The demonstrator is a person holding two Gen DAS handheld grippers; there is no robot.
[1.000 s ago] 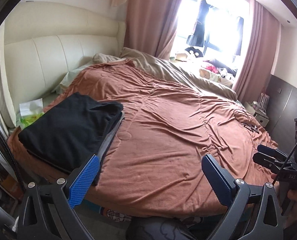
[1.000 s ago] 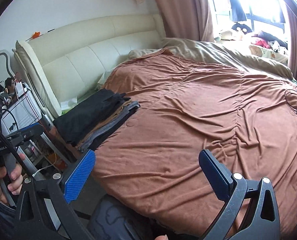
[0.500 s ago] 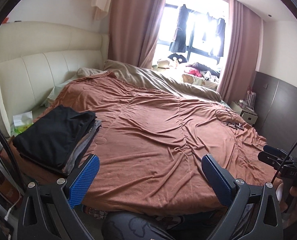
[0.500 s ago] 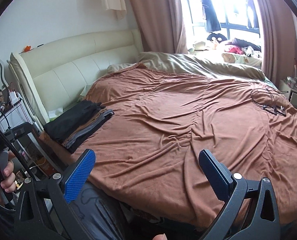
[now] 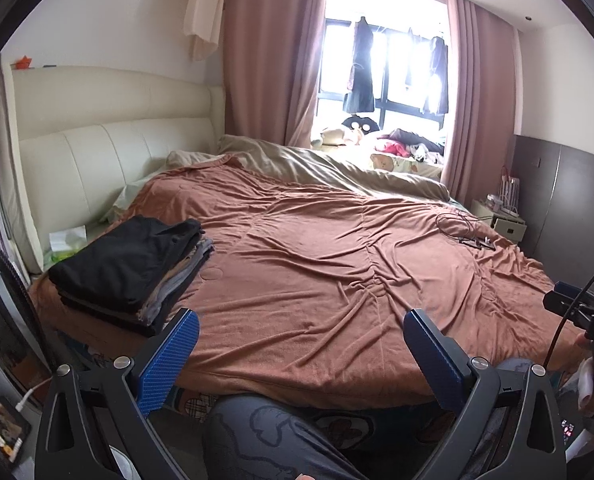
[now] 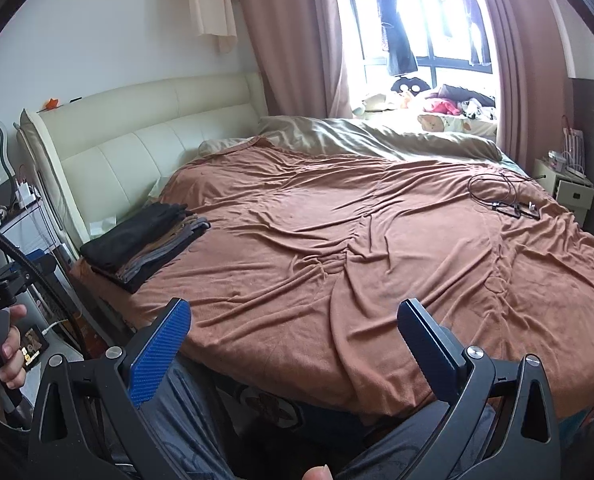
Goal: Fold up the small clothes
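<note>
A stack of folded clothes (image 5: 133, 268), black on top with grey and brown layers under it, lies at the near left corner of the bed; it also shows in the right wrist view (image 6: 145, 246). My left gripper (image 5: 297, 344) is open and empty, held back from the bed's near edge, right of the stack. My right gripper (image 6: 293, 336) is open and empty, also off the near edge of the bed. The right gripper's body shows at the right edge of the left wrist view (image 5: 581, 312).
The bed has a wrinkled brown blanket (image 5: 337, 264) and a beige duvet (image 5: 337, 168) at the far side. Black cables and small items (image 6: 505, 196) lie at its right. A cream headboard (image 5: 97, 160) stands left, a nightstand (image 6: 565, 188) right, a phone (image 6: 33, 344) on the floor.
Both grippers have pulled back and up from the bed, so the folded stack and bed look farther away. Both stayed open and empty.
</note>
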